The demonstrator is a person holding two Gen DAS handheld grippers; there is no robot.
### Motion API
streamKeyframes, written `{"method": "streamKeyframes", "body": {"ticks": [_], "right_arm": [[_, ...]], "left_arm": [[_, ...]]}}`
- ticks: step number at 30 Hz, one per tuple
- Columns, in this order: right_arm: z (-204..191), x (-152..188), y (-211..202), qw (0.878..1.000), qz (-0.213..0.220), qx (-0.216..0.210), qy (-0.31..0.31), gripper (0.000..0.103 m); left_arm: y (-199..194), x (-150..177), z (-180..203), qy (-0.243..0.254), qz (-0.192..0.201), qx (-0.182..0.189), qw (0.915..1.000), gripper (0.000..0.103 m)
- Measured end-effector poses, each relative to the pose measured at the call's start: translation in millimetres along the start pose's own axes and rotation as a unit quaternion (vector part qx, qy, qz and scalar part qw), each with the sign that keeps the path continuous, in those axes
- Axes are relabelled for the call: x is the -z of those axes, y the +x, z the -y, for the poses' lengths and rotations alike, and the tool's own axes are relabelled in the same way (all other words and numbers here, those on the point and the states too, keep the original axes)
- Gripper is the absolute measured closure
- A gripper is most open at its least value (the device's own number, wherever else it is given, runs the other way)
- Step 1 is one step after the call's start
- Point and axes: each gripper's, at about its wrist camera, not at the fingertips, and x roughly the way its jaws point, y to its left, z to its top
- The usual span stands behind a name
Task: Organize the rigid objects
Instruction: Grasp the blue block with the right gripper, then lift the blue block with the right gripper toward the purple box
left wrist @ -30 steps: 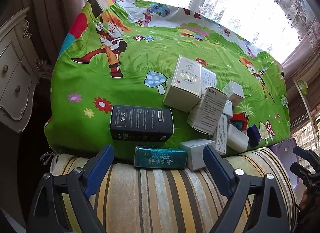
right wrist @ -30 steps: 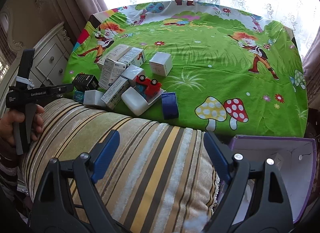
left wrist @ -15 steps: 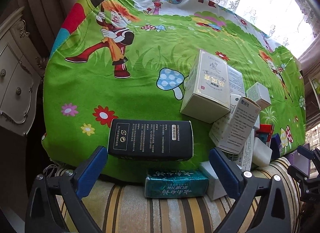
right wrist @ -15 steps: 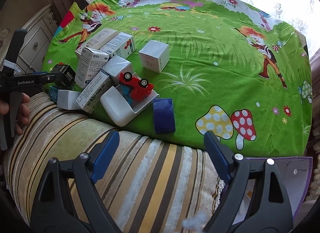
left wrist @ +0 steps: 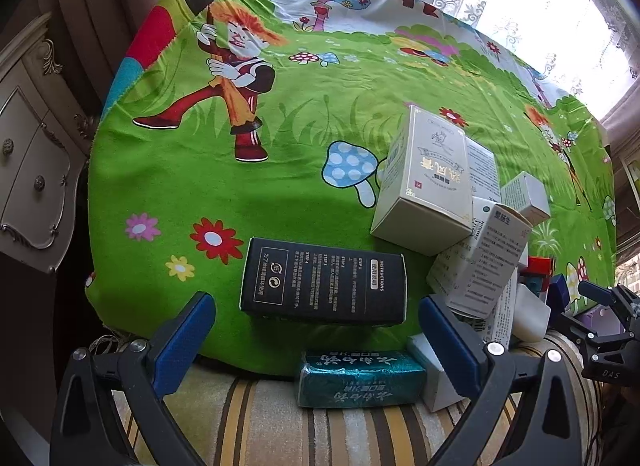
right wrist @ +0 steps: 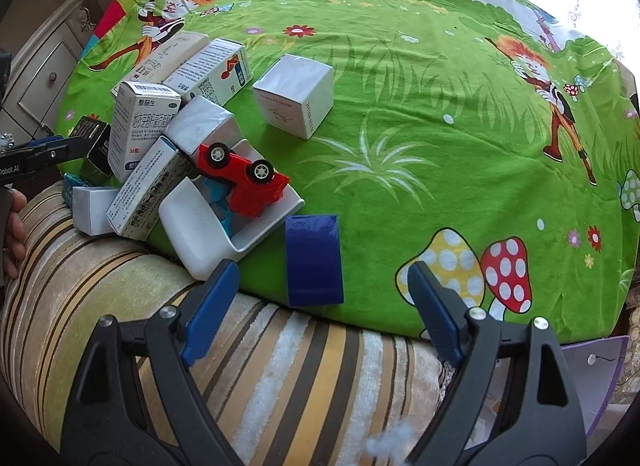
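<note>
A heap of boxes lies at the near edge of a green cartoon cloth. In the left wrist view my left gripper [left wrist: 316, 326] is open, just short of a black box [left wrist: 324, 282]; a teal packet [left wrist: 360, 378] lies below it and a cream box [left wrist: 428, 177] to the right. In the right wrist view my right gripper [right wrist: 320, 302] is open, just short of a blue box [right wrist: 314, 260]. A red toy car [right wrist: 240, 177] lies tipped in a white tray [right wrist: 200, 234]. A white cube box [right wrist: 296, 95] stands apart.
A striped cushion [right wrist: 260, 366] lies under both grippers. A purple bin [right wrist: 600, 378] sits at the lower right. A cream dresser [left wrist: 28, 153] stands left of the table. The green cloth [right wrist: 440, 105] stretches far and right.
Both grippers have moved forward toward the heap. The black box now sits between the left fingers' line, and the blue box nears the right fingers. Both stay open.
</note>
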Motion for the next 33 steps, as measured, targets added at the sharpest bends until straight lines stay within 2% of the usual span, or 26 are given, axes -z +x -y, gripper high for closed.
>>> {"method": "streamKeyframes", "body": {"ticks": [2,5,7,10,14,23,27,33], "right_arm": [[1.0,-2.6,2.2,1.000,0.002,0.001,0.001,0.017],[2.9,-4.3,7.5,1.000,-0.004,-0.002,0.005,0.030],[4.5,-3.3,11.6,1.000,-0.011,-0.016,0.008,0.055],[5.4,-0.3,13.3,0.999,-0.012,-0.028,0.011,0.070],[5.9,2.9,5.9,0.999,0.005,-0.033,0.013,0.071],[10.7,17.8,-24.2,0.998,0.045,-0.034,0.026,0.072],[13.0,26.2,-41.2,0.997,0.063,-0.038,0.036,0.072],[18.1,44.3,-64.3,0.995,0.083,-0.042,0.046,0.072]], "left_arm": [[4.0,-2.2,1.2,0.003,-0.004,0.000,1.0000,0.000],[11.7,-5.2,-0.4,0.000,-0.012,0.004,0.9999,0.000],[15.7,-5.8,-2.4,-0.005,-0.016,0.000,0.9999,0.002],[17.9,-4.8,-5.9,-0.013,-0.020,0.005,0.9997,0.015],[10.4,-2.0,-6.2,-0.016,-0.004,0.003,0.9999,0.015],[-35.4,8.5,-8.3,-0.030,0.069,-0.012,0.9971,0.015],[-56.5,14.8,2.6,-0.027,0.094,0.000,0.9952,0.015],[-79.0,29.3,37.6,0.003,0.115,0.032,0.9928,0.015]]}}
